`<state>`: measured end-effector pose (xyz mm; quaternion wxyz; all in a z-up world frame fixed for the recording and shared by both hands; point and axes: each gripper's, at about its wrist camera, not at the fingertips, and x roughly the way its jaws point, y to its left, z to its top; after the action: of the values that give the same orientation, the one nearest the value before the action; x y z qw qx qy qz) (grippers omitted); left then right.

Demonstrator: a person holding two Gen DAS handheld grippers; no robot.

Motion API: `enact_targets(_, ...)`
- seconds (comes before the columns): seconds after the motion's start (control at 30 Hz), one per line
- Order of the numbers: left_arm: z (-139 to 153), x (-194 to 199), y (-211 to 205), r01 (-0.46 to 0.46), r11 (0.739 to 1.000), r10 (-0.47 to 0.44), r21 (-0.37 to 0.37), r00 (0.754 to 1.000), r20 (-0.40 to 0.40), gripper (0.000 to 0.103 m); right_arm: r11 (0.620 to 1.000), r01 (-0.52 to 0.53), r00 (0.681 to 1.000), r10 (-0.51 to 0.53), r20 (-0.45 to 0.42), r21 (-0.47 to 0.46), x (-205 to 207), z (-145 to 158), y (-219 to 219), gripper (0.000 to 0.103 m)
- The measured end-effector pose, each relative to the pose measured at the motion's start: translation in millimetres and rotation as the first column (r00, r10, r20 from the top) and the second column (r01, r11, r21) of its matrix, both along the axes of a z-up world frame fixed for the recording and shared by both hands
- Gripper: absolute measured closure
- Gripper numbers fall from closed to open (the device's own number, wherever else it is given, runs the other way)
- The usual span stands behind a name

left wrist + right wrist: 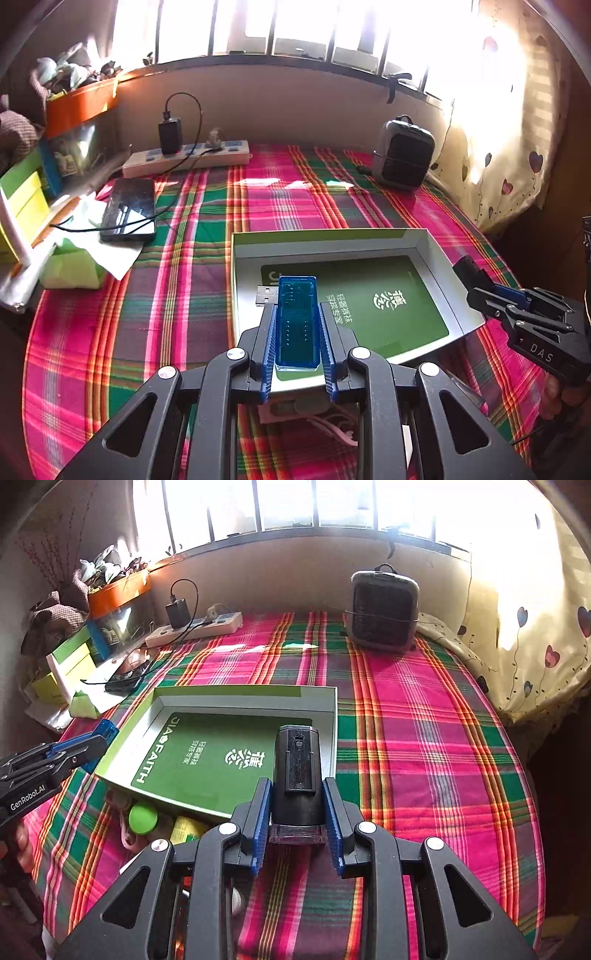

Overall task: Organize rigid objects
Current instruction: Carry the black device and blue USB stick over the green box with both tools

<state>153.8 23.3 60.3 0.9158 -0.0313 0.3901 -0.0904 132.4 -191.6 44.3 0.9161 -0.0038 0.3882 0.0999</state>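
Fingers grip blue USB stick (297,321) w/ left gripper (298,332), prob. above box (424,240).

- You can read "DAS" on the right claw (469,271) body.
- "GenRobot.AI" runs along your left claw (105,733).
- "JIAOFAITH" and Chinese characters sit on the green box (207,753) base.
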Motion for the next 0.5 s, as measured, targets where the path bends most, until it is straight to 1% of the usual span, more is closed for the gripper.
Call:
enact_targets(0.13,-8,19,-2,-0.006,1.000,0.006,0.003,1.000,-0.024,0.082,1.000,0.000,1.000,0.000,-0.024,-0.004,20,-5,4,0.074)
enact_targets(0.23,-13,28,-7,0.004,1.000,-0.003,0.026,1.000,-0.029,0.082,1.000,0.000,0.999,0.000,-0.042,-0.011,32,-11,6,0.074)
enact_targets(0.5,-29,47,-11,0.010,1.000,-0.007,0.029,0.997,-0.071,0.082,0.999,-0.012,0.997,0.009,-0.080,-0.031,55,-27,13,0.074)
